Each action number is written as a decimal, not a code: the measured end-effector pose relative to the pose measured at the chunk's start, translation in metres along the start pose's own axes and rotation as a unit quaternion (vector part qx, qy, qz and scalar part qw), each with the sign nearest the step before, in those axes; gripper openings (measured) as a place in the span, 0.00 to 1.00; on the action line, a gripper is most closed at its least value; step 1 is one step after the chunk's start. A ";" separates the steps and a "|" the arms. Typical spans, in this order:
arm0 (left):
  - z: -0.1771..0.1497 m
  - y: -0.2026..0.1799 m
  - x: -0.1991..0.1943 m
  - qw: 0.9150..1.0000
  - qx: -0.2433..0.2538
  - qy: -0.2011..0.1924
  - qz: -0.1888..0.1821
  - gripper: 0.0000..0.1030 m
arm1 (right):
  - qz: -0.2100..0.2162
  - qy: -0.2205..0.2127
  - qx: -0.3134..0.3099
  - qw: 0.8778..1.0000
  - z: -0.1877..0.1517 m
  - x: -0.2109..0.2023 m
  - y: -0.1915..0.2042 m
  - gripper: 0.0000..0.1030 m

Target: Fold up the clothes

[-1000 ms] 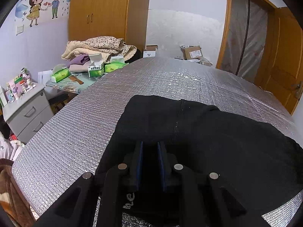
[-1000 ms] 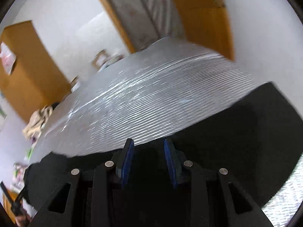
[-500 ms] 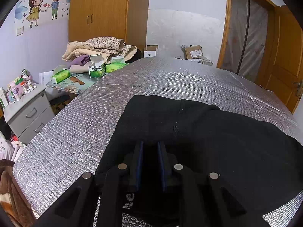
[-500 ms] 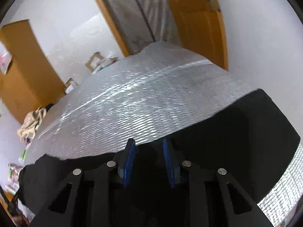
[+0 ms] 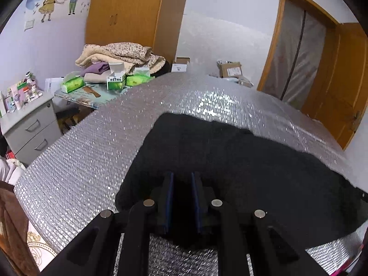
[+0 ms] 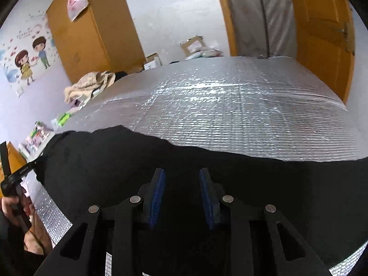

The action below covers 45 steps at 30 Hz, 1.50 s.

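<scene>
Fingers [image 5: 169, 197] of the left gripper [image 5: 181, 184] pinch the black garment's [image 5: 230, 161] near edge; the right gripper [image 6: 181, 184] stands open above it. Soft, limp cloth, probably best taken at hems.

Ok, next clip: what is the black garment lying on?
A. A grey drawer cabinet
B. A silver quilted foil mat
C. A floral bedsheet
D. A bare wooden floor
B: the black garment is spread flat on the silver foil mat, whose shiny quilted surface shows all around the cloth in both wrist views.
</scene>
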<state>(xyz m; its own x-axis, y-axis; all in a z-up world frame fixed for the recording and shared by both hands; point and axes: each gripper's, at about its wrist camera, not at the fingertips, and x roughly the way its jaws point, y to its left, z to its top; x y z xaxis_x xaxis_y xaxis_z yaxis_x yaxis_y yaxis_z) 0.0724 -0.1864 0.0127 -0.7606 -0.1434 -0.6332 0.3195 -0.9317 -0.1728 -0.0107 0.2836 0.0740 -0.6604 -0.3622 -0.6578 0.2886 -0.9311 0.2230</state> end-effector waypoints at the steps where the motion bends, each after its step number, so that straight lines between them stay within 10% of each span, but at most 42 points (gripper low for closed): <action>1: -0.001 0.001 0.001 1.000 -0.001 0.001 -0.002 0.16 | 0.000 0.004 -0.001 1.000 -0.001 0.002 0.000 0.31; 20: -0.021 -0.063 0.000 0.988 0.086 0.052 -0.120 0.16 | 0.072 0.037 -0.069 0.994 0.000 0.018 0.052 0.31; 45: -0.018 -0.025 -0.004 0.996 0.050 0.047 -0.065 0.16 | 0.217 0.096 -0.294 0.926 -0.039 0.046 0.183 0.34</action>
<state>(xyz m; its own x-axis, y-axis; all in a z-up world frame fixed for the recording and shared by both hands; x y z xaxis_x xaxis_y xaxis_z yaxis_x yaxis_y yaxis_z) 0.0776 -0.1565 0.0056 -0.7342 0.0078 -0.6789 0.1610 -0.9694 -0.1853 0.0386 0.0978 0.0561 -0.2749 -0.6293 -0.7269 0.8620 -0.4962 0.1035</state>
